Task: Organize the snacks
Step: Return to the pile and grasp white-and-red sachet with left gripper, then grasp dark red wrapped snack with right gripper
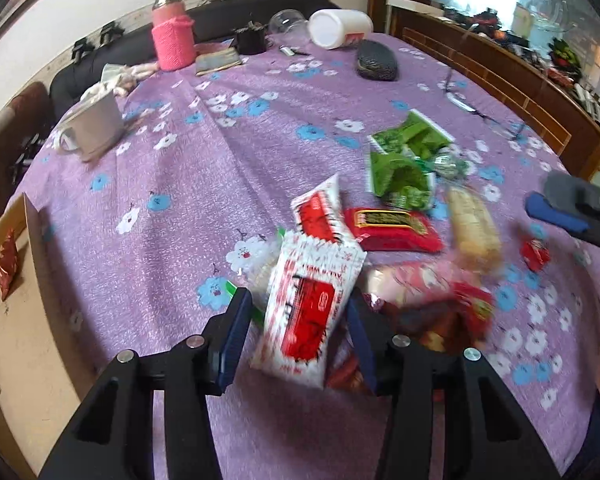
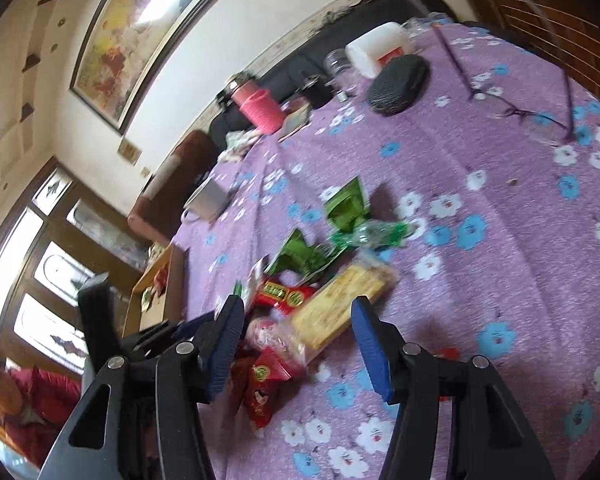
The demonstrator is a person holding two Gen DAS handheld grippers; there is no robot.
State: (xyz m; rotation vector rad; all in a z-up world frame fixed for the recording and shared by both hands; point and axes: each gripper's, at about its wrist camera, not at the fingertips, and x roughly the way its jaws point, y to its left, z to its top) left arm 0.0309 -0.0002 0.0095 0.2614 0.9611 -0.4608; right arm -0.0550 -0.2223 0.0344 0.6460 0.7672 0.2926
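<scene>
Straddling a white-red packet [image 1: 308,304], the left claw [image 1: 300,324] gapes.

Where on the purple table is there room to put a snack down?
The tablecloth lies bare in a wide patch between the white mug, the pink bottle and the green packets. It is crowded around the snack pile by the left gripper.
</scene>
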